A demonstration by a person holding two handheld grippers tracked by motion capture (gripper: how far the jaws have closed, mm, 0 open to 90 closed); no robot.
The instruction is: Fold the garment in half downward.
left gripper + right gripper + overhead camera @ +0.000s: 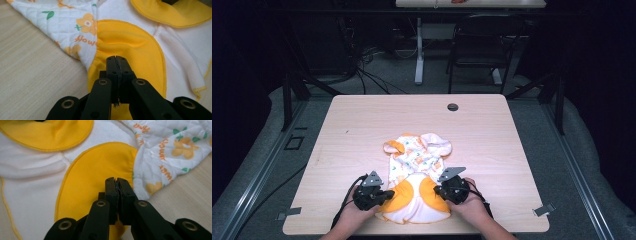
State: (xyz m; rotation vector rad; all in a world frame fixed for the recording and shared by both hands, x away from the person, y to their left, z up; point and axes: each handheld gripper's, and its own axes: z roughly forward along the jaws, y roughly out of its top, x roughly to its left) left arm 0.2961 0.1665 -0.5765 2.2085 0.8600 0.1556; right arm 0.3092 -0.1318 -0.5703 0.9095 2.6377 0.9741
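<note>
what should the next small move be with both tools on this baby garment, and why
Probably lift both tools together and carry the near end away from the person to fold it. The left tool and right tool look shut on the yellow patches at the garment's near end, which lies spread on the table.

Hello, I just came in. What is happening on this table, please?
A person sits at a wooden table with tongs in each hand, working on a small baby garment, white with a flower print and yellow patches. The left tongs are shut on a yellow patch at one side, and the right tongs are shut on the yellow patch at the other side. The garment lies partly bunched near the person's edge.
</note>
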